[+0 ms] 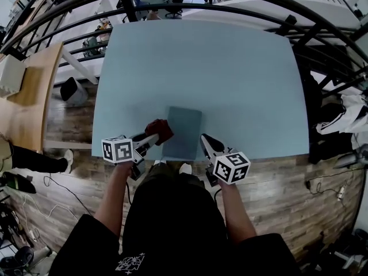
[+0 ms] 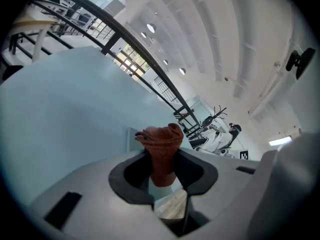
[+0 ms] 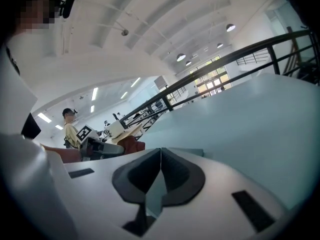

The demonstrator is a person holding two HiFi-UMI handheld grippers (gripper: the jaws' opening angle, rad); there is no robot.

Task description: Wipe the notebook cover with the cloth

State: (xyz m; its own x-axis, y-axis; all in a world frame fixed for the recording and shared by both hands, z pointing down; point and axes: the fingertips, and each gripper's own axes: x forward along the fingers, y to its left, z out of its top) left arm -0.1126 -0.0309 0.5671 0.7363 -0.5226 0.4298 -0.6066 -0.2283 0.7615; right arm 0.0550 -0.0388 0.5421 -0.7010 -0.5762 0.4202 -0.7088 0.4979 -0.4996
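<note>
Your left gripper (image 1: 154, 138) clamps red cloth (image 1: 160, 129) at left edge of notebook (image 1: 183, 132), which lies mid near edge of blue table (image 1: 201, 62). Your right gripper (image 1: 205, 142), jaws pressed together on nothing, sits just beside notebook's right edge. Black railing (image 1: 230, 10) curves past table's far edge. Only right gripper view shows distant bystander (image 3: 70, 125).

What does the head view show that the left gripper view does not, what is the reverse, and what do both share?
Head view only: the right hand-held gripper beside the notebook. Left gripper view only: the ceiling lights, and how the jaws of the left hand-held gripper clamp the cloth. Both: the red cloth and the pale blue table.
</note>
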